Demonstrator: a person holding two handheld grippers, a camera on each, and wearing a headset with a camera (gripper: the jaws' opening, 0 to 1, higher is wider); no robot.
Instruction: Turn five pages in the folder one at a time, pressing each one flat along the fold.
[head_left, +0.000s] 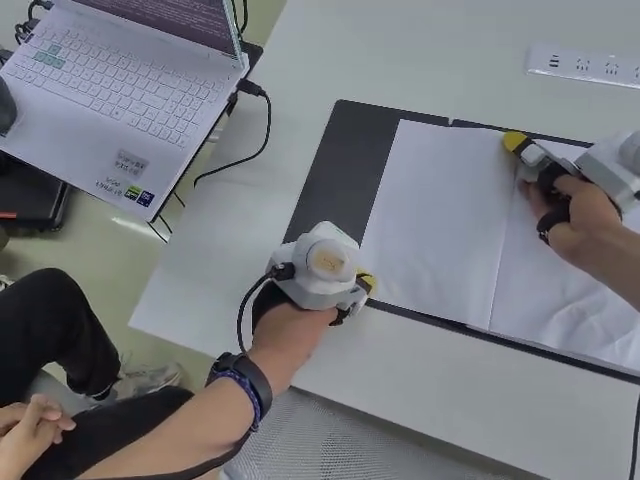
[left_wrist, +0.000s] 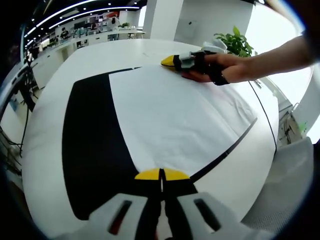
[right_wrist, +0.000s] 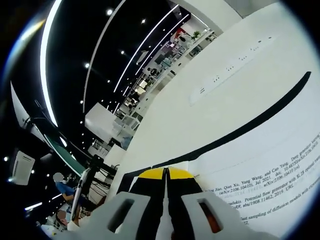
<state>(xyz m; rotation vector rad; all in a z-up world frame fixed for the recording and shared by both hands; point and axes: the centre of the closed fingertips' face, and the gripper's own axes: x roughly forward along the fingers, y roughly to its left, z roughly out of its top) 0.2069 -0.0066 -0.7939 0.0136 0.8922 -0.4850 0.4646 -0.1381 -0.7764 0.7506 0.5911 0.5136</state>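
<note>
Head view: white paper (head_left: 440, 220), black folder (head_left: 345, 170)

A wide white table (head_left: 420, 50) carries a laptop (head_left: 120, 80) on a stand at the far left, its black cable (head_left: 262, 125) trailing right, and a white power strip (head_left: 585, 65) at the far right. Pale floor (head_left: 90, 240) lies to the left. Beyond are rows of desks (left_wrist: 95, 35), a leafy plant (left_wrist: 234, 42) and long ceiling light strips (right_wrist: 46, 70).
</note>
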